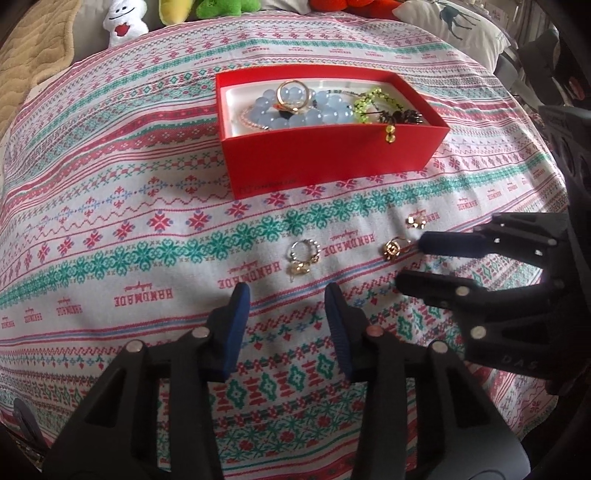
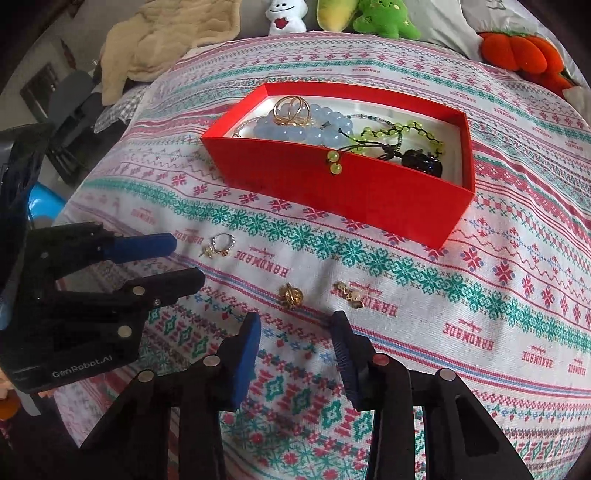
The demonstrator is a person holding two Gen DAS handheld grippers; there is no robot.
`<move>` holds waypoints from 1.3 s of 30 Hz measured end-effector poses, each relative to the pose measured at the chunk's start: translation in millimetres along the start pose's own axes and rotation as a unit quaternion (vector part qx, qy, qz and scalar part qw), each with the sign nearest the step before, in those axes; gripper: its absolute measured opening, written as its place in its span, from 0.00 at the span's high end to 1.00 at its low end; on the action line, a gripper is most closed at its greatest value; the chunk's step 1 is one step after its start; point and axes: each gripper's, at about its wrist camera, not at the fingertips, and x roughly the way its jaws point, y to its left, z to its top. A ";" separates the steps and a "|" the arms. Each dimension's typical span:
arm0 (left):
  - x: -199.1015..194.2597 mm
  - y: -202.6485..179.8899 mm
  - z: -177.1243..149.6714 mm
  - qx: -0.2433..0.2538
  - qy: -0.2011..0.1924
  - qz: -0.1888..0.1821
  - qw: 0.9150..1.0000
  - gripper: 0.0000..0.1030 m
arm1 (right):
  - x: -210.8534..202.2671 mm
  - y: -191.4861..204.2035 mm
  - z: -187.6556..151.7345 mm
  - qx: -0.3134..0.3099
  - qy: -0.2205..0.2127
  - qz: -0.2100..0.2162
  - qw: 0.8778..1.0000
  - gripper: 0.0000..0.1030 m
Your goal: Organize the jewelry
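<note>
A red box [image 1: 325,162] [image 2: 351,192] on the patterned cloth holds blue bead bracelets [image 1: 295,110] [image 2: 306,127], gold rings [image 1: 291,94] [image 2: 291,109] and a green bead string [image 1: 369,103] [image 2: 399,133] whose end hangs over the front wall. Three small pieces lie loose on the cloth: a silver beaded ring with a charm [image 1: 303,256] [image 2: 219,245], a gold earring [image 1: 393,249] [image 2: 291,295] and another gold earring [image 1: 416,221] [image 2: 349,293]. My left gripper [image 1: 288,295] [image 2: 190,258] is open, just short of the silver ring. My right gripper [image 2: 295,325] [image 1: 408,262] is open, its tips beside the middle gold earring.
Plush toys [image 2: 384,18] and an orange plush [image 2: 524,55] sit at the far edge of the cloth. A beige blanket [image 2: 166,37] lies at the back left. A pillow [image 1: 458,26] is at the back right.
</note>
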 end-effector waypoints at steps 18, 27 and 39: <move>19.0 -16.4 21.9 0.028 -0.009 -0.015 0.999 0.70 | 12.7 6.0 12.7 -0.010 -0.006 -0.007 1.000 0.94; 29.1 -15.9 27.5 0.012 0.006 -0.002 1.000 0.73 | 5.1 1.0 6.1 -0.010 -0.005 -0.007 1.000 0.94; 32.5 -18.5 42.0 -0.002 0.019 -0.005 1.000 0.80 | -7.5 -5.2 9.7 -0.007 -0.009 -0.002 1.000 0.94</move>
